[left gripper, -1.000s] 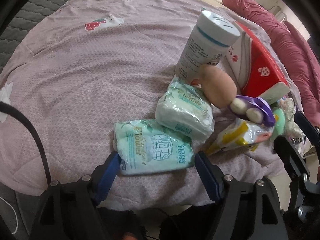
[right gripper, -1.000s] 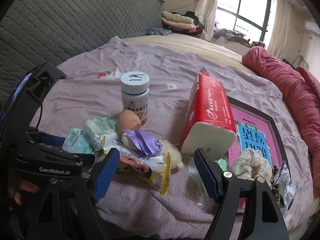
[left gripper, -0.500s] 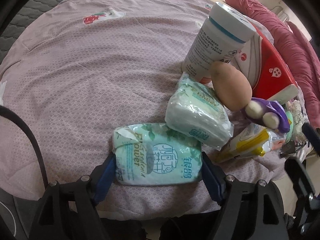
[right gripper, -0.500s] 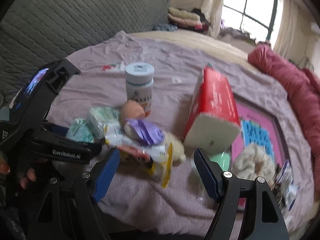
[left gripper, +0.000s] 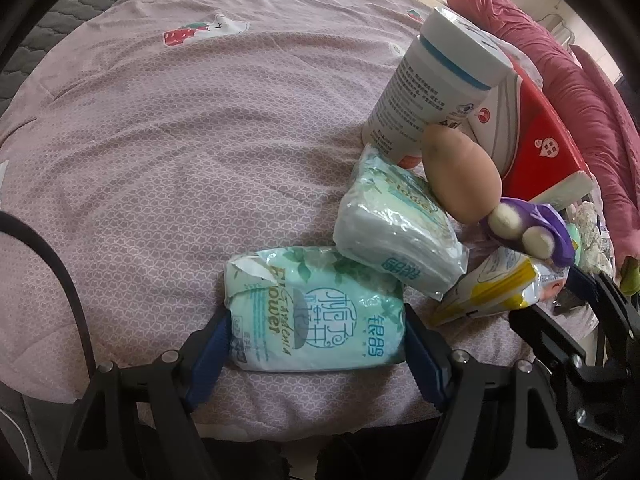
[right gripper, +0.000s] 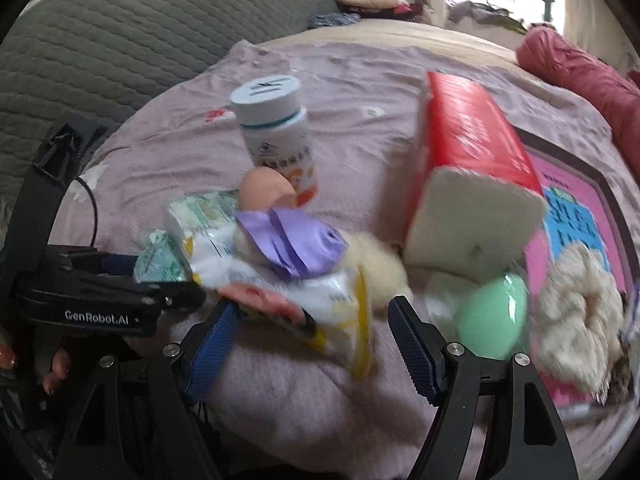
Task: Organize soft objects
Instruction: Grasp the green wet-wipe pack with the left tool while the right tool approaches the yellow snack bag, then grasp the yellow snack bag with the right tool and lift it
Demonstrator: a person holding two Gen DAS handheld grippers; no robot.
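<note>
A mint-green tissue pack (left gripper: 316,312) lies on the mauve bedsheet (left gripper: 180,140). My left gripper (left gripper: 316,344) is open with its blue pads on either side of the pack. A second green tissue pack (left gripper: 396,232) leans behind it. A plush doll with a bald head and purple dress (right gripper: 292,236) lies on a yellow-white wipes packet (right gripper: 320,304). My right gripper (right gripper: 312,340) is open, its pads flanking the packet's near end. The right view is blurred.
A white supplement bottle (right gripper: 276,136) and a red tissue box (right gripper: 468,152) stand behind the pile. A green egg-shaped sponge (right gripper: 492,312), a cream scrunchie (right gripper: 580,312) and a pink-framed board (right gripper: 572,220) lie right. A pink blanket roll (left gripper: 560,72) borders the bed.
My left gripper has moved forward so its pads now straddle the green tissue pack. My right gripper has moved forward and down toward the wipes packet.
</note>
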